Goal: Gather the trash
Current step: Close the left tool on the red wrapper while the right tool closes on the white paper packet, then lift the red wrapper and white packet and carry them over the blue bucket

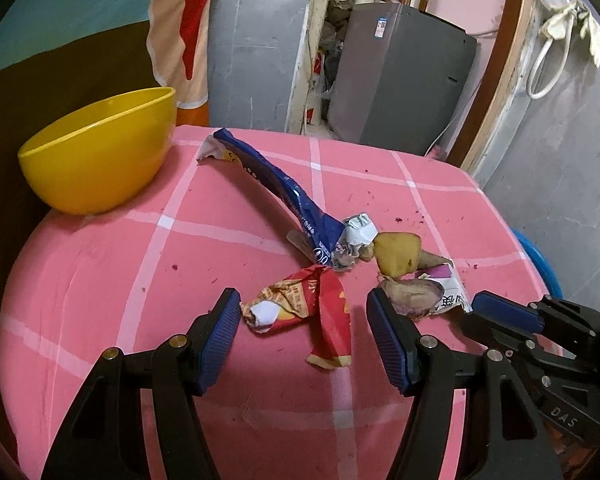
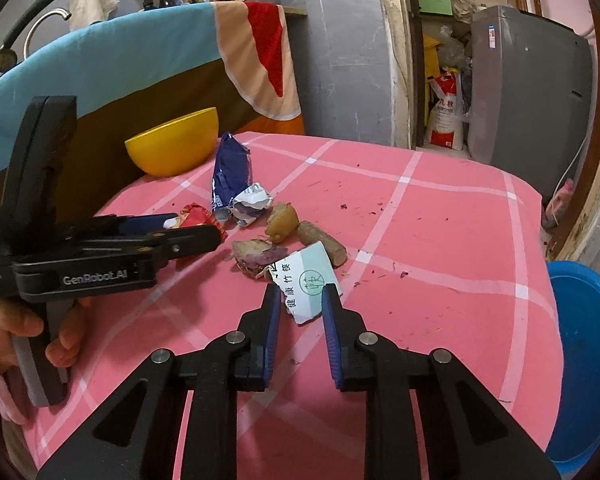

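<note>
On the pink checked cloth (image 1: 100, 280) lies a heap of trash. My left gripper (image 1: 304, 312) is open, its pads on either side of a crumpled red wrapper (image 1: 320, 312). Beyond it lie a long blue wrapper (image 1: 276, 188), a crumpled white paper (image 1: 358, 232), a yellow potato piece (image 1: 398, 254) and a purple peel (image 1: 416, 298). My right gripper (image 2: 302, 300) is open, with the near end of a torn white paper sleeve (image 2: 312, 286) lying between its fingertips. The left gripper (image 2: 188, 228) also shows in the right wrist view, held by a hand (image 2: 20, 328).
A yellow bowl (image 1: 96, 152) stands at the cloth's far left corner. A blue basin (image 2: 588, 360) sits low beside the right edge. A brown root piece (image 2: 322, 242) lies by the sleeve. A grey appliance (image 1: 400, 80) and a draped cloth (image 2: 100, 64) stand behind.
</note>
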{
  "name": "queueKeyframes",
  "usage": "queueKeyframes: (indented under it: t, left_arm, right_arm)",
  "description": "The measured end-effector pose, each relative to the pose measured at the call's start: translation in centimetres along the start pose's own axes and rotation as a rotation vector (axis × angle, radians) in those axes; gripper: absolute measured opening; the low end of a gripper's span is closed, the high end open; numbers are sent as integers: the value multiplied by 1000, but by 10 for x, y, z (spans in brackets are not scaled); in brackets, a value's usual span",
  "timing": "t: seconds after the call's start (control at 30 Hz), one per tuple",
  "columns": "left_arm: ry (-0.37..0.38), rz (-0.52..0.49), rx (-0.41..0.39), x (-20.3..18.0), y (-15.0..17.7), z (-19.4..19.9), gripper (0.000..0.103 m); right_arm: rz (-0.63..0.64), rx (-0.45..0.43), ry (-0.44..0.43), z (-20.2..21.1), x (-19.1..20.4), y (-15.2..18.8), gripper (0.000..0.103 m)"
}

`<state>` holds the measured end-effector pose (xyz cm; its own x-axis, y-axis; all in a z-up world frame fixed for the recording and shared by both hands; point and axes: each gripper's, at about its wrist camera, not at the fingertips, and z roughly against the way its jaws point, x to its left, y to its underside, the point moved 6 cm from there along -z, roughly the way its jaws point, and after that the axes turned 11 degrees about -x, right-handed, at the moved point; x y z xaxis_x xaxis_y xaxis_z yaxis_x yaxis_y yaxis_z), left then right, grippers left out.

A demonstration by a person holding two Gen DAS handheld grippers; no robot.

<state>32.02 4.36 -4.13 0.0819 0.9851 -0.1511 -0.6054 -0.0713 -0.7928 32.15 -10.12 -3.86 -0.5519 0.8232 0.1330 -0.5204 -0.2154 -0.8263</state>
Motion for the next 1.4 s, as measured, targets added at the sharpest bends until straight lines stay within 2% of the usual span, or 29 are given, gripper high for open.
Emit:
queueKeyframes:
  t: [0.07, 0.23, 0.33, 0.47, 0.63, 0.77, 0.93, 0.97, 1.03, 1.27, 1.4]
  left_arm:
    - [-2, -12, 9, -2, 1, -2, 42]
    - [-4, -19, 10, -4, 2, -3, 38]
    - [-2, -21, 10, -4, 5, -1, 36]
    - [-11, -24, 10, -6, 9, 4, 35]
    - [-31, -10, 10, -6, 15, 14, 34]
    - [-33, 0, 7, -6, 20, 20, 34]
    - [-50, 2, -3, -9, 23, 24, 34]
    - [-53, 2, -3, -9, 23, 24, 34]
    - [-55, 4, -5, -10, 23, 25, 33]
    - [-58, 24, -16, -13, 26, 32, 32]
    - [-57, 42, -32, -14, 28, 40, 32]
  right_arm:
    - [-2, 0, -5, 1, -1, 1, 19]
    - [-14, 9, -19, 1, -2, 3, 20]
    - [-23, 5, -14, 3, -4, 3, 42]
    - [-11, -14, 0, 6, -8, -1, 50]
    - [47, 7, -4, -2, -5, -4, 52]
    - [63, 52, -20, -14, -3, -3, 52]
    - [59, 65, -47, -20, -2, -8, 51]
    - [60, 74, -54, -21, -2, -7, 42]
    - [84, 80, -46, -21, 1, -4, 33]
    - [84, 53, -50, -11, 3, 2, 31]
    - [47, 1, -35, 6, -4, 3, 31]
